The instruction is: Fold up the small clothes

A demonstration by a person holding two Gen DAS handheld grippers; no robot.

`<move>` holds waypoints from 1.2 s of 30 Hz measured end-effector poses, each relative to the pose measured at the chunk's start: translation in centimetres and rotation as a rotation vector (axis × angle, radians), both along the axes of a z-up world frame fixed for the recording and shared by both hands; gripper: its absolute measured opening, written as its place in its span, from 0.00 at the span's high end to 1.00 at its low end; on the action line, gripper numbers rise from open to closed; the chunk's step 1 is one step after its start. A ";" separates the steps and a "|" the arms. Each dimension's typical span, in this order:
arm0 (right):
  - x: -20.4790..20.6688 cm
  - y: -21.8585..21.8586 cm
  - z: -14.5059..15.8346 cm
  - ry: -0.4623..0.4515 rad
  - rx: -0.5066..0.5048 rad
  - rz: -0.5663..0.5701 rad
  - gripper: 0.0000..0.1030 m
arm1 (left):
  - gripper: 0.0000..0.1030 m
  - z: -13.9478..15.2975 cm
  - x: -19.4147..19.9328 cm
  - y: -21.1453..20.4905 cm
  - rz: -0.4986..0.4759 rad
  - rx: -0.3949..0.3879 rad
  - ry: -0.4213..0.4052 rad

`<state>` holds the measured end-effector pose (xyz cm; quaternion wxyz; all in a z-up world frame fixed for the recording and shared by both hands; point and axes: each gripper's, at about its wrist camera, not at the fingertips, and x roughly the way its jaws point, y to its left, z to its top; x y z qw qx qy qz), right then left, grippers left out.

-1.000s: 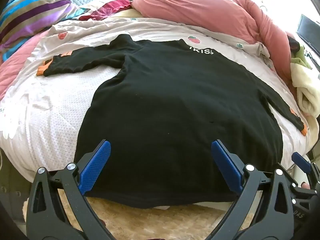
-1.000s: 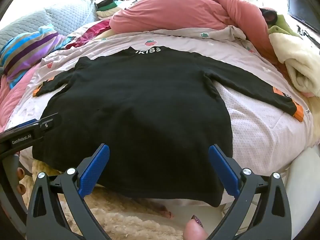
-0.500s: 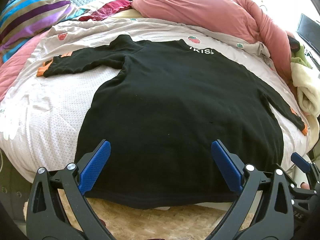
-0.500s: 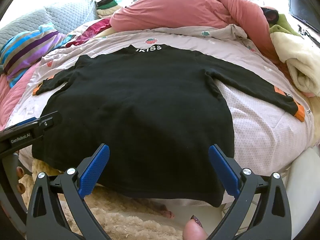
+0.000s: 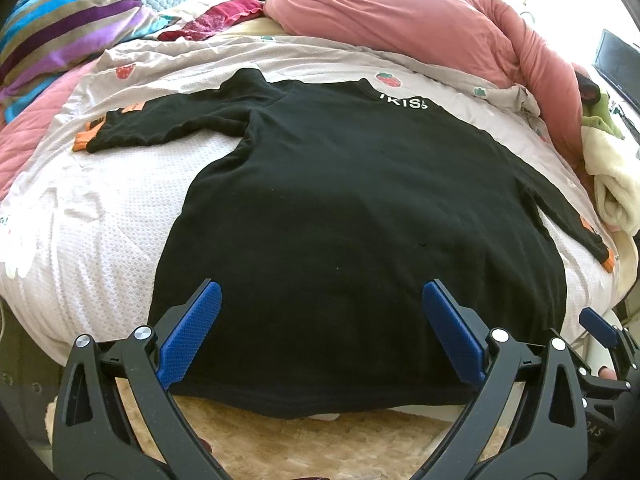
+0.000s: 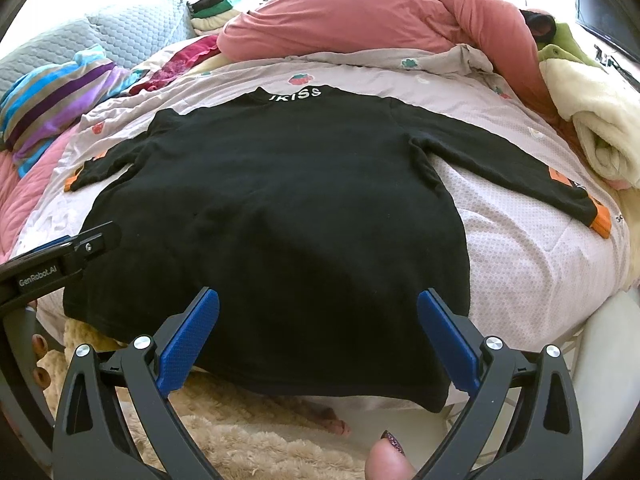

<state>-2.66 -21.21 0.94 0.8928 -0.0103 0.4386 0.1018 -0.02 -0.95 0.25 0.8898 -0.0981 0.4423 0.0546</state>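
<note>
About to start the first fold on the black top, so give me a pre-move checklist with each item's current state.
1. Black top spread flat on the bed cover: ok.
2. Both sleeves laid out, left sleeve and right sleeve: ok.
3. Left tongs open and empty: ok.
4. Right tongs open and empty: ok.
5. Hem fully on the bed: not ok, it hangs over the front edge.
6. Nothing lying on the top: ok.
</note>
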 end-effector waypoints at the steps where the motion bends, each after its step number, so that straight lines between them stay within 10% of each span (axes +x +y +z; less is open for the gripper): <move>1: 0.0 0.0 0.0 0.000 -0.001 0.000 0.04 | 0.08 0.0 0.0 0.0 0.001 0.001 0.000; 36: 5.8 -3.9 3.2 -0.075 0.088 -0.114 0.04 | 0.08 3.2 6.1 -2.3 -0.047 0.025 -0.044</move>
